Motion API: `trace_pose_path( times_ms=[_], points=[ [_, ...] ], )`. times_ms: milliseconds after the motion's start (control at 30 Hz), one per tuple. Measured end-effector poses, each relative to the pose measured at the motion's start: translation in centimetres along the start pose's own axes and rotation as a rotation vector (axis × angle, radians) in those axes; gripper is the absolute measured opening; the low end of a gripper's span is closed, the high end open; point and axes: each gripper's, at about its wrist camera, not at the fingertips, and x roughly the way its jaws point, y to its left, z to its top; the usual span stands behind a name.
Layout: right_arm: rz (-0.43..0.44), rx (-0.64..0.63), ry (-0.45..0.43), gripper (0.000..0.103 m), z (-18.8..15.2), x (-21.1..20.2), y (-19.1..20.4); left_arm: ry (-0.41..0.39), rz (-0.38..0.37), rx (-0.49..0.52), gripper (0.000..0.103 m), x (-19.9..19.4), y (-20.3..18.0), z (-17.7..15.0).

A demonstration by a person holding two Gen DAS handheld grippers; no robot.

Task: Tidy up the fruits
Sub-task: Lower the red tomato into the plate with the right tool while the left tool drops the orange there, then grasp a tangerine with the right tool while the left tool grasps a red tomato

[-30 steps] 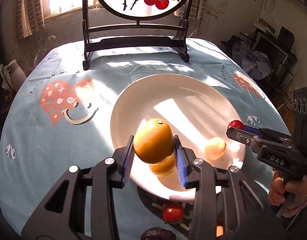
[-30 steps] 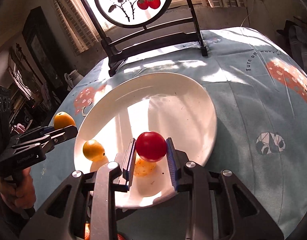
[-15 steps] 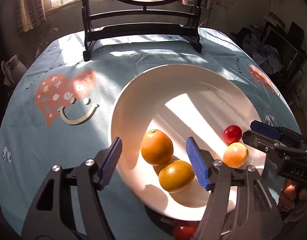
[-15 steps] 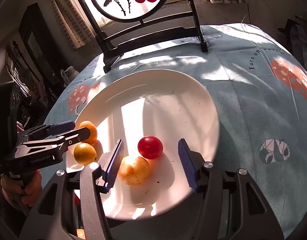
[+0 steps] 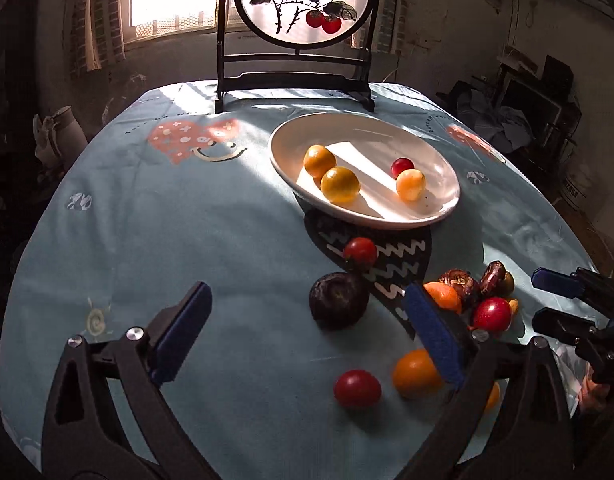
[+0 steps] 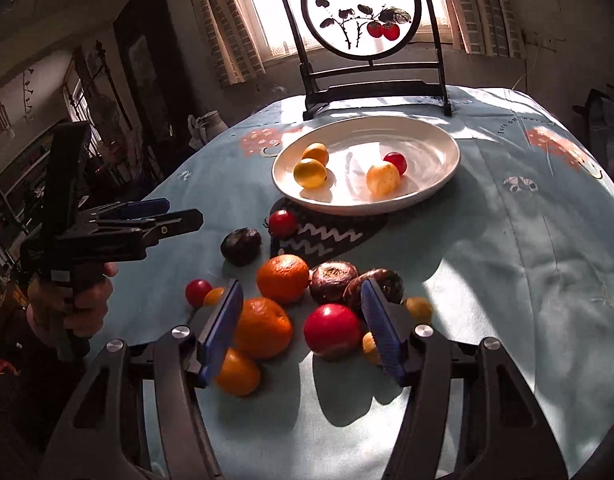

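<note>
The white plate (image 5: 367, 136) (image 6: 427, 144) holds two orange-yellow fruits (image 5: 319, 160), a pale yellow one (image 5: 410, 185) and a small red tomato (image 5: 402, 167). Nearer me, loose fruit lies on the cloth: a dark plum (image 5: 338, 299), red tomatoes (image 5: 357, 388), oranges (image 6: 283, 278) and brown fruits (image 6: 333, 276). My left gripper (image 5: 305, 288) (image 6: 181, 210) hangs over the cloth beside the plum, jaws opening wide, nothing held. My right gripper (image 6: 302, 286) (image 5: 545, 300) hovers over the pile, jaws opening; an orange (image 6: 263, 328) and a red tomato (image 6: 333, 330) lie below, untouched.
A black-framed round screen (image 5: 303, 4) painted with red fruit stands at the table's far edge. A dark mat with white zigzags (image 5: 391, 264) lies under the plate's near rim. A pale jug (image 5: 63, 128) stands off the table at left. A hand (image 6: 75, 304) grips the left tool.
The left gripper let go of an orange fruit and the right a red tomato, both now on the plate. Both grippers drew back to the near side, jaws wider.
</note>
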Motion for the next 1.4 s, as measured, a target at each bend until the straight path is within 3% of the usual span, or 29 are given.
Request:
trace_pose_path(
  times_ms=[100, 233, 367, 633, 867, 1000, 1100, 1167, 1267, 1333, 1400],
  points=[
    [0.008, -0.047, 0.019, 0.062, -2.3, -0.3, 2.5, 0.007, -0.024, -0.010, 0.099, -0.4, 0.3, -2.2],
    [-0.038, -0.119, 0.074, 0.062, -4.0, 1.4, 4.7, 0.027, 0.015, 0.037, 0.099, 0.2, 0.1, -3.4],
    [-0.018, -0.119, 0.126, 0.062, -4.4, 3.1, 5.3, 0.032, -0.062, -0.010, 0.099, 0.3, 1.0, -3.6],
    [-0.055, -0.100, 0.170, 0.061, -3.8, 4.7, 5.3, 0.037, -0.093, -0.077, 0.099, 0.6, 2.0, -3.6],
    [-0.066, -0.088, 0.183, 0.049, -3.7, 5.0, 5.1, 0.049, -0.091, -0.075, 0.099, 1.0, 1.9, -3.6],
    [-0.061, -0.093, 0.168, 0.037, -3.9, 4.8, 5.0, 0.051, -0.090, -0.079, 0.099, 1.0, 2.0, -3.7],
    [-0.033, -0.057, 0.136, 0.037, -4.0, 4.0, 4.0, 0.037, -0.156, -0.072, 0.098, 0.5, 2.2, -3.8],
    [-0.027, -0.042, 0.115, 0.037, -4.1, 3.2, 3.1, 0.045, -0.211, 0.000, 0.098, 0.1, 1.5, -4.1],
    [-0.001, 0.018, 0.090, 0.037, -4.3, 2.3, 1.3, 0.061, -0.191, 0.171, 0.090, -0.3, -0.7, -5.0],
    [0.022, 0.070, 0.080, 0.037, -4.3, 1.9, 0.3, 0.080, -0.197, 0.232, 0.079, -0.1, -1.7, -5.4],
    [0.033, 0.099, 0.078, 0.037, -4.2, 1.8, -0.2, 0.113, -0.213, 0.248, 0.061, 0.5, -2.2, -5.4]
  ],
)
